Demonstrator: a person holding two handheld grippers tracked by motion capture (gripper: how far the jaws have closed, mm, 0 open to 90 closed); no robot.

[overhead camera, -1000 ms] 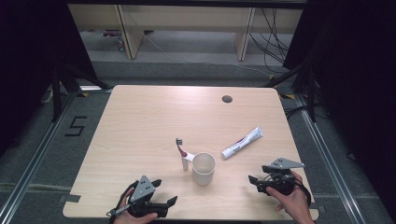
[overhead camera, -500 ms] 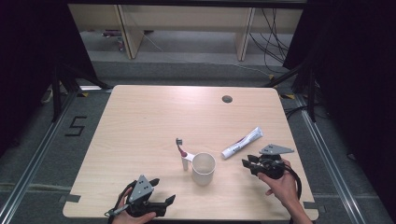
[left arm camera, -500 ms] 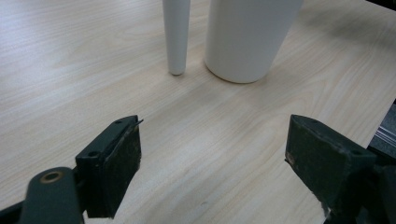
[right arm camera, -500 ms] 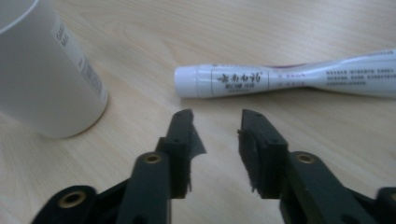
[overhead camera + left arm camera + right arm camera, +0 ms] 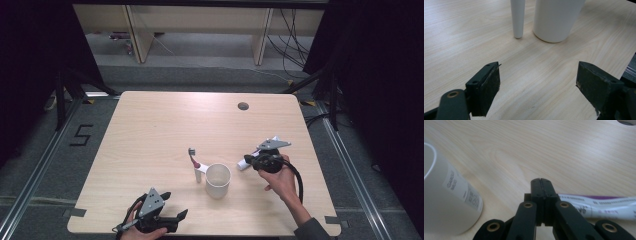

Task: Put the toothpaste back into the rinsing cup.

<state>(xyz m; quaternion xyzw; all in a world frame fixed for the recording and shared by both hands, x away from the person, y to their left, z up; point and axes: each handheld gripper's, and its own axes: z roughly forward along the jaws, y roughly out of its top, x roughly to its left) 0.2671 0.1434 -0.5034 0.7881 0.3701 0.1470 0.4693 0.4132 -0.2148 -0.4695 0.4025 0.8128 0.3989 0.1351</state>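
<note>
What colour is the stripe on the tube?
Purple, on the white tube; clearest in the right gripper view.

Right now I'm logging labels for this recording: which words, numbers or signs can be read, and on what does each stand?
"5": dark floor marking left of the table.
Cup: grey print on its label, too blurred to read.
Toothpaste tube: purple band and small print, too blurred to read.
Nothing else legible.

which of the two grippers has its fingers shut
The right gripper, beside the toothpaste tube: its fingers are pressed together. The left gripper has its fingers spread wide apart.
</note>
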